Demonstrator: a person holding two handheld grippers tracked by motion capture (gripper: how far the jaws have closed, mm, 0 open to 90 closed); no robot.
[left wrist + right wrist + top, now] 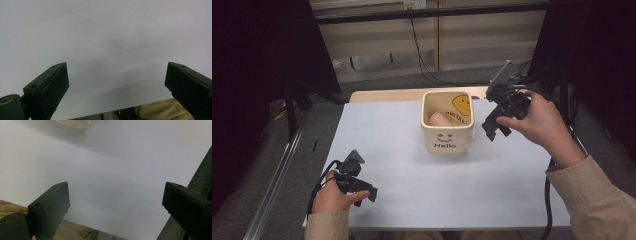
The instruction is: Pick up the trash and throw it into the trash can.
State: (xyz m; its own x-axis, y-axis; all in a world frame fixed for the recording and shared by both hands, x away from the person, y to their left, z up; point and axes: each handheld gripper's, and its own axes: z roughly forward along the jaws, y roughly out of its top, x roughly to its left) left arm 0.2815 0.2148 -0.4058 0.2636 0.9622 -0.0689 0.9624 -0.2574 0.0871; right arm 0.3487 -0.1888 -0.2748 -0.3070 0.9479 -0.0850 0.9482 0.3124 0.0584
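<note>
Gaping black claws [117, 87], square ceramic mug [447, 123]

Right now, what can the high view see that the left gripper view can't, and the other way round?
High view alone: the cream square container with a smiley face and "Hello", a beige cup lying inside it, and the right tongs raised beside it.

Left gripper view alone: a close look at its own two black jaws, standing wide apart with nothing between them.

Both: the white tabletop, the left tongs and a tan sleeve.
</note>
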